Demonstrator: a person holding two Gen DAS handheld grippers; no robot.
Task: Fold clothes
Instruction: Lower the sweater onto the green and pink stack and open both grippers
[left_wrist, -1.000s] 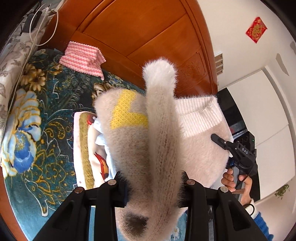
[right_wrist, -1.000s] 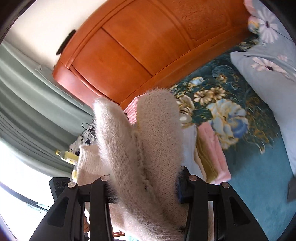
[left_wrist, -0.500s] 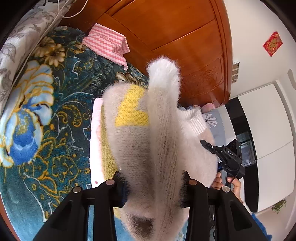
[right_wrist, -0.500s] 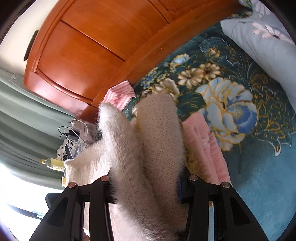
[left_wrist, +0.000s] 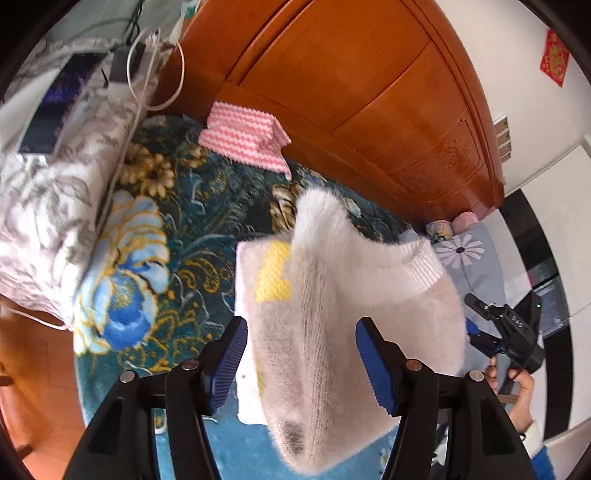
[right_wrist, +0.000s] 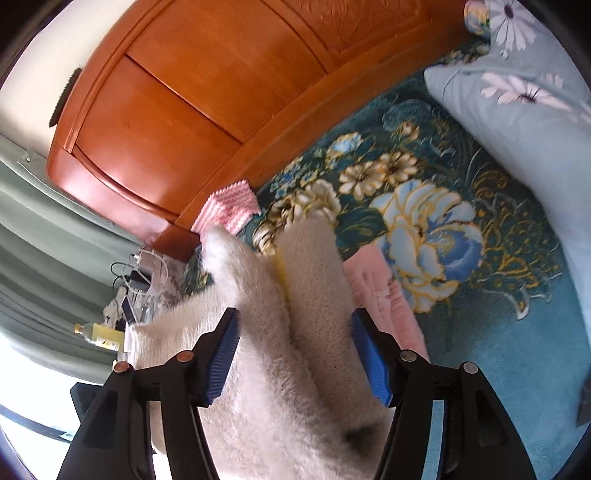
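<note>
Cream fuzzy knit sweater (left_wrist: 347, 317) with a yellow patch (left_wrist: 273, 273), on the teal floral bedspread (left_wrist: 177, 229).
Sweater lies folded over a pink folded garment (right_wrist: 384, 295), long axis running from the grippers toward the wooden headboard (left_wrist: 369, 92), ribbed hem (left_wrist: 417, 262) to the right. Left gripper (left_wrist: 301, 363) spread wide, blue pads (left_wrist: 225, 362) flanking the knit; right gripper (right_wrist: 295, 358) likewise spread around it. Pink zigzag cloth (left_wrist: 245, 140) at the headboard edge; grey floral pillow (right_wrist: 517, 122) at the right edge.
</note>
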